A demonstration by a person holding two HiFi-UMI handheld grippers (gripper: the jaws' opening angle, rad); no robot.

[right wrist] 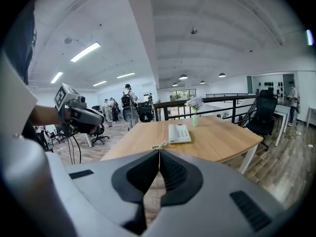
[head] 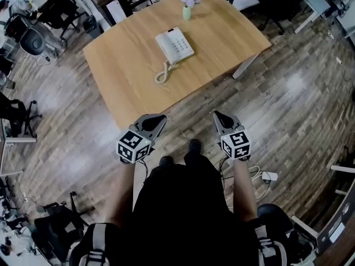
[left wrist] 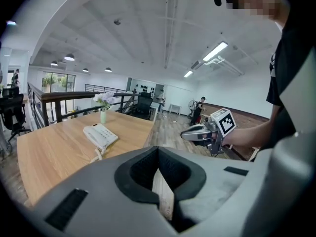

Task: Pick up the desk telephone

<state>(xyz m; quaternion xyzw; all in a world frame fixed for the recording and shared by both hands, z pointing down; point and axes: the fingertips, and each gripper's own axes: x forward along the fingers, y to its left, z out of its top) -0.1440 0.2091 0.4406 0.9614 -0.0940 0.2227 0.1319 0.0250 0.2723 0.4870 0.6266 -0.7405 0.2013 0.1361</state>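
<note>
L tongs (head: 160,118) & R tongs (head: 218,116): grey shells, blk pads (left wrist: 140,171), b/w marker cubes (head: 133,146); wearer in blk top (head: 177,209).

The table (head: 133,87) fills the upper middle of the head view. The desk telephone (head: 174,44) lies near its centre, and a vase (head: 187,10) stands behind it by the far edge. Below the near edge, off the table, sit the left gripper (head: 160,118) and, to its right, the right gripper (head: 218,116). What may be a power strip (head: 269,176) lies on the floor at lower right.

White desk telephone (head: 175,45) flat on wooden table (head: 127,76), coiled cord toward near edge.
</note>
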